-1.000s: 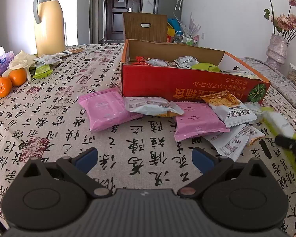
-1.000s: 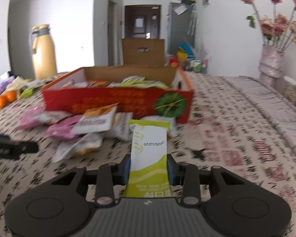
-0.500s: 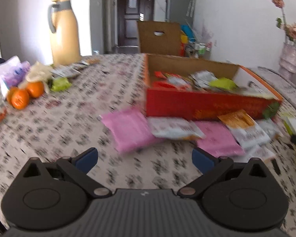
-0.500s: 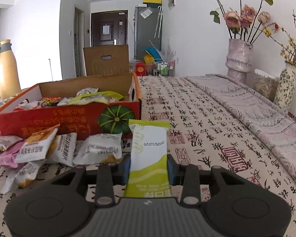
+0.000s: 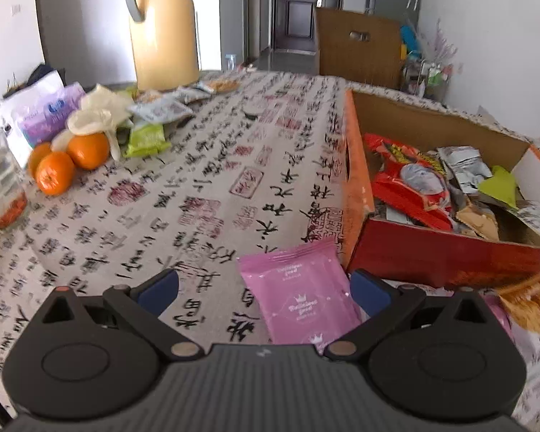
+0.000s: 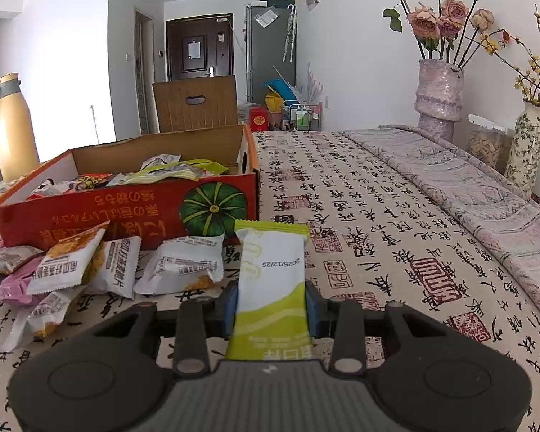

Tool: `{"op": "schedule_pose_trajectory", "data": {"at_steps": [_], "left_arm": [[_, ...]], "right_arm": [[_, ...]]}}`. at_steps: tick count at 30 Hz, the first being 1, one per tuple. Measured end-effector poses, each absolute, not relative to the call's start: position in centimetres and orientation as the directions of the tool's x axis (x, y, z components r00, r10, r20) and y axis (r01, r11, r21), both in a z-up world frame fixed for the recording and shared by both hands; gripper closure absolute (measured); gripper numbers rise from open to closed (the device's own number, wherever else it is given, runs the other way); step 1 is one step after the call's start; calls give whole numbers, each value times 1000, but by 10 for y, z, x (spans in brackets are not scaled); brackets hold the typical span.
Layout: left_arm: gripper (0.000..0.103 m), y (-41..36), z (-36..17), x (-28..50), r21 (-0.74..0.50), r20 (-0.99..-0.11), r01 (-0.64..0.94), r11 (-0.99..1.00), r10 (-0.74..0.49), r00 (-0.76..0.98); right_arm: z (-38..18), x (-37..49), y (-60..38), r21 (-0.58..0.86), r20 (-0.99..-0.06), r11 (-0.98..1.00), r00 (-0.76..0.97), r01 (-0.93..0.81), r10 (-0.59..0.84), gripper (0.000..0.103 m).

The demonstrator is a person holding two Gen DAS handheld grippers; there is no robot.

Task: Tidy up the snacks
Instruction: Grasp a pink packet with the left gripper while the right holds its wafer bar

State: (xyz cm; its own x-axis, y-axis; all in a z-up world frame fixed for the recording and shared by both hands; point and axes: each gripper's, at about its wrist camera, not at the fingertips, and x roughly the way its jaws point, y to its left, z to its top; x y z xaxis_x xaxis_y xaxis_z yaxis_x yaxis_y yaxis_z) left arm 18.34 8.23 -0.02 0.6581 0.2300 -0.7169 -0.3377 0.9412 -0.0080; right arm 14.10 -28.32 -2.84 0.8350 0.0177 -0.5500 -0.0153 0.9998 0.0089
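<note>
A red cardboard box [image 5: 446, 255] [image 6: 126, 212] holds several snack packets. My left gripper [image 5: 264, 286] is open, its blue pads on either side of a pink snack packet [image 5: 298, 295] lying on the table at the box's near left corner. My right gripper [image 6: 271, 304] is shut on a white and green snack packet [image 6: 271, 280], held upright above the table right of the box. Several loose white and orange packets [image 6: 108, 266] lie in front of the box.
A yellow thermos jug [image 5: 163, 28], three oranges [image 5: 68, 162], a tissue pack [image 5: 39, 115] and small packets sit at the table's far left. A glass jar [image 5: 0, 187] stands at the left edge. Flower vases [image 6: 439, 97] stand at the far right.
My left gripper has moved forward and left, closing in over the pink packet by the box corner. My right gripper has swung right with the white and green packet still in it.
</note>
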Motion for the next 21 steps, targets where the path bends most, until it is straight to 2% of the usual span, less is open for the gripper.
{"op": "schedule_pose_trajectory", "data": {"at_steps": [10, 15, 16, 17, 21], "left_arm": [[2, 78, -19, 194, 29, -752, -351, 936, 252, 609], [19, 76, -20, 188, 29, -753, -319, 947, 231, 616], [27, 74, -19, 185, 27, -750, -304, 952, 220, 624], [40, 73, -18, 182, 23, -747, -288, 957, 208, 631], [41, 68, -15, 171, 41, -733, -266, 963, 210, 647]], "right_arm": [[-28, 143, -285, 23, -558, 999, 829, -25, 33, 67], [-29, 143, -285, 25, -558, 999, 829, -26, 36, 67], [-29, 143, -285, 26, -559, 999, 829, -26, 37, 67], [-29, 144, -285, 27, -559, 999, 828, -27, 37, 67], [-29, 143, -285, 27, -557, 999, 829, -27, 37, 67]]}}
